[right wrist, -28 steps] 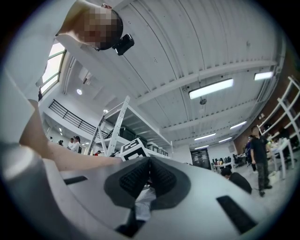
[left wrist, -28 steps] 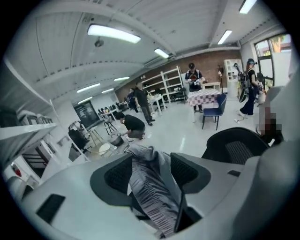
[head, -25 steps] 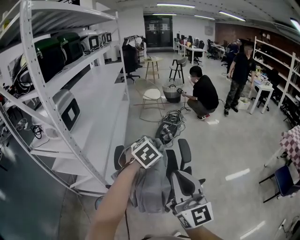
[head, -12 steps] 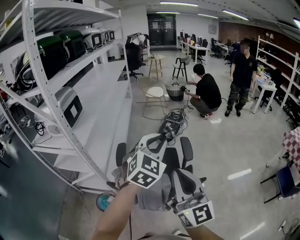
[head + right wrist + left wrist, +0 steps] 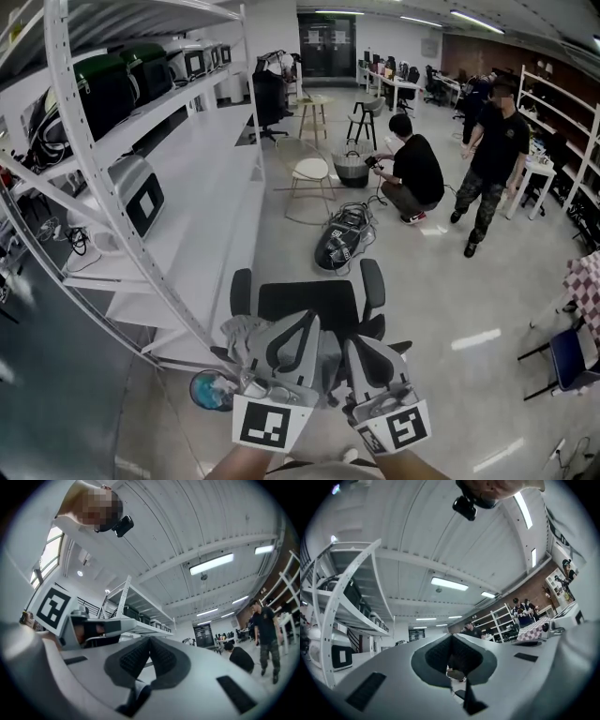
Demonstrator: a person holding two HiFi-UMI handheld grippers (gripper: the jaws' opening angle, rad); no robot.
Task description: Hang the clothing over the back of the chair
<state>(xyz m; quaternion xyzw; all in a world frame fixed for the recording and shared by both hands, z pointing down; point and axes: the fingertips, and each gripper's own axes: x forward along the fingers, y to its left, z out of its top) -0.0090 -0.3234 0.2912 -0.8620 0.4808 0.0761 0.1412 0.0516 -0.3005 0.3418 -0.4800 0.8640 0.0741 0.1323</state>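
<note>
A black office chair [image 5: 309, 298] stands just below me with its seat facing away. Grey clothing [image 5: 246, 331] lies bunched over the chair's near edge, and most of it is hidden under both grippers. My left gripper [image 5: 310, 319] is raised above the clothing, and its jaws meet with nothing between them in the left gripper view [image 5: 451, 637]. My right gripper [image 5: 355, 343] hovers beside it over the cloth. Its pads also meet at the tip [image 5: 150, 639], with no cloth visible between them.
A tall white shelving rack [image 5: 141, 234] runs along the left. A dark bag [image 5: 341, 246] lies on the floor beyond the chair, and a white chair [image 5: 310, 172] stands farther back. One person crouches [image 5: 412, 173] and another walks [image 5: 492, 155]. A blue chair [image 5: 572, 356] is at right.
The left gripper was stretched forward, open, over the clothing. It has drawn back and up beside the right gripper and has shut. The right gripper has stayed put.
</note>
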